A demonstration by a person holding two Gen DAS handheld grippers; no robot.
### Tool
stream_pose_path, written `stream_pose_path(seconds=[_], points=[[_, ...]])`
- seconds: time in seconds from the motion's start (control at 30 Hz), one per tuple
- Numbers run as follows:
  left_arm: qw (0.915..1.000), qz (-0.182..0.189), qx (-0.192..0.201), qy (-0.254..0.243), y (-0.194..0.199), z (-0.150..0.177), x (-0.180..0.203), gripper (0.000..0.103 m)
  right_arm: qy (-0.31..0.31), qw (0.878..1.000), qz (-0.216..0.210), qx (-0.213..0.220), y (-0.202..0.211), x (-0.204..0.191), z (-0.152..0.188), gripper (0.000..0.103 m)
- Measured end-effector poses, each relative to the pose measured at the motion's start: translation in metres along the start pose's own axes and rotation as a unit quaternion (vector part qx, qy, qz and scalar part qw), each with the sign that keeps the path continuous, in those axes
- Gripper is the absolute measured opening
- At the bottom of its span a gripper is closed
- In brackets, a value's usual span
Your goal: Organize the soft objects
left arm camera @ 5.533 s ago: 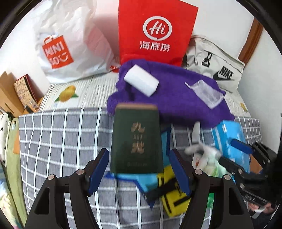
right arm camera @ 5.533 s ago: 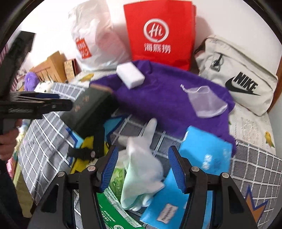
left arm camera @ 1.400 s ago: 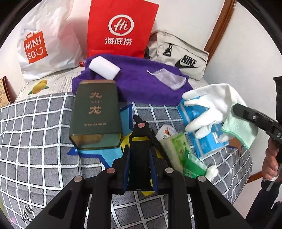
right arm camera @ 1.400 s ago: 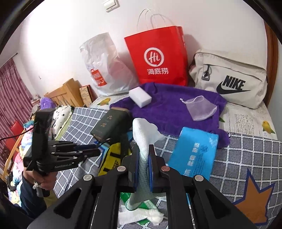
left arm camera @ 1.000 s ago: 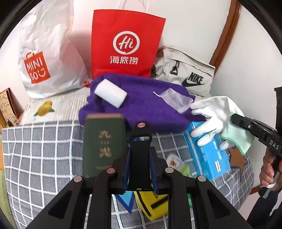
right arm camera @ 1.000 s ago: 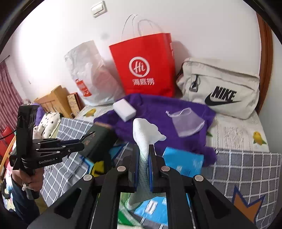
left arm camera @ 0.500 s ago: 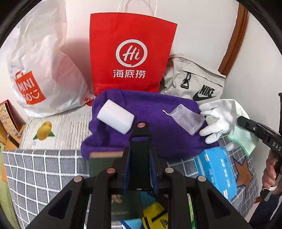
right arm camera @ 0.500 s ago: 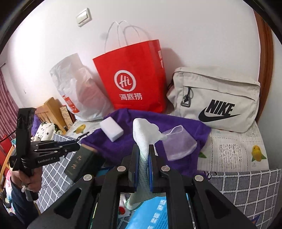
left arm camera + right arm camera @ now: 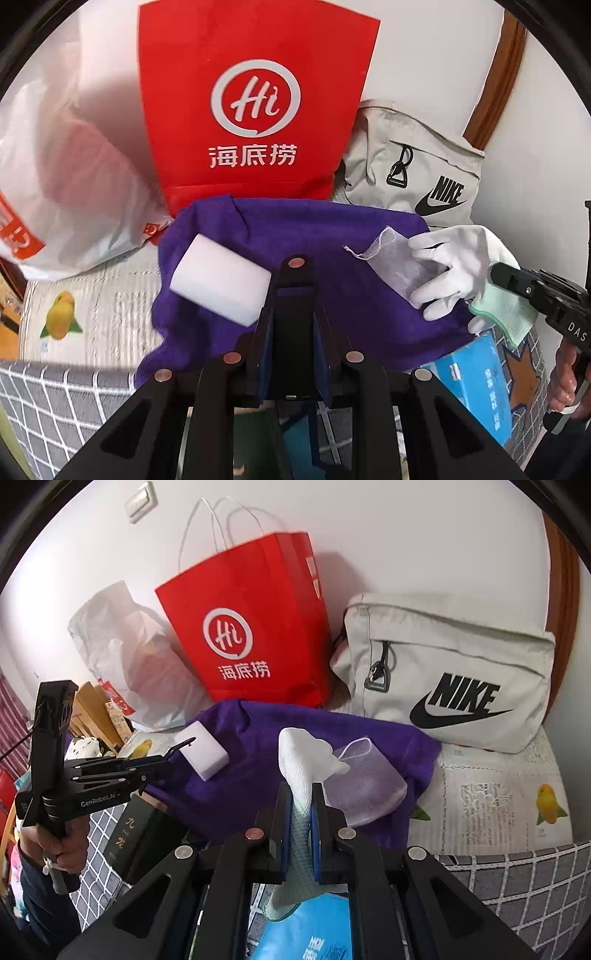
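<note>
You're pinching the white glove (image 9: 301,764) in the right gripper (image 9: 298,805) – purple towel (image 9: 255,771) lying dead ahead – left gripper (image 9: 293,325) clamping a black strap.

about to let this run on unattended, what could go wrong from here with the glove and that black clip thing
1. The white glove is pinched only near its cuff by the right gripper; its dangling fingers hang close over the mesh pouch and could snag or drag it across the purple cloth.
2. The left gripper carries a black clip near the white foam block and might knock it.
</note>
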State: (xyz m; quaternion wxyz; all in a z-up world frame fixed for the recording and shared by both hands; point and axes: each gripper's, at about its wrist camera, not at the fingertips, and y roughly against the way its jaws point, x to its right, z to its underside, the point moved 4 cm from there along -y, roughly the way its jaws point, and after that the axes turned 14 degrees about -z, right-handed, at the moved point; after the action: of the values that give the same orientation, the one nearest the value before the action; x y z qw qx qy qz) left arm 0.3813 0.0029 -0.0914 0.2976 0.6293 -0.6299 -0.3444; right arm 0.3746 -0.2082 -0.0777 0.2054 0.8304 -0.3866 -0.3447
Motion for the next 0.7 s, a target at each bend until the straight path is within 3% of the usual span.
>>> stream_pose_path(seconds=[0.17, 0.4, 0.7], points=[[0.9999, 0.002, -0.01, -0.005, -0.019, -0.01, 0.005, 0.02, -0.009, 1.0, -0.005, -0.015, -0.018, 0.009, 0.0, 0.009], [0.9994, -0.012, -0.031, -0.009, -0.05, -0.014, 0.007, 0.02, -0.011, 0.999, 0.028, -0.044, -0.038, 0.031, 0.002, 0.01], [0.9981, -0.025, -0.051, -0.023, -0.074, -0.011, 0.012, 0.02, -0.012, 0.996, 0.034, -0.086, -0.062, 0.043, 0.01, 0.011]])
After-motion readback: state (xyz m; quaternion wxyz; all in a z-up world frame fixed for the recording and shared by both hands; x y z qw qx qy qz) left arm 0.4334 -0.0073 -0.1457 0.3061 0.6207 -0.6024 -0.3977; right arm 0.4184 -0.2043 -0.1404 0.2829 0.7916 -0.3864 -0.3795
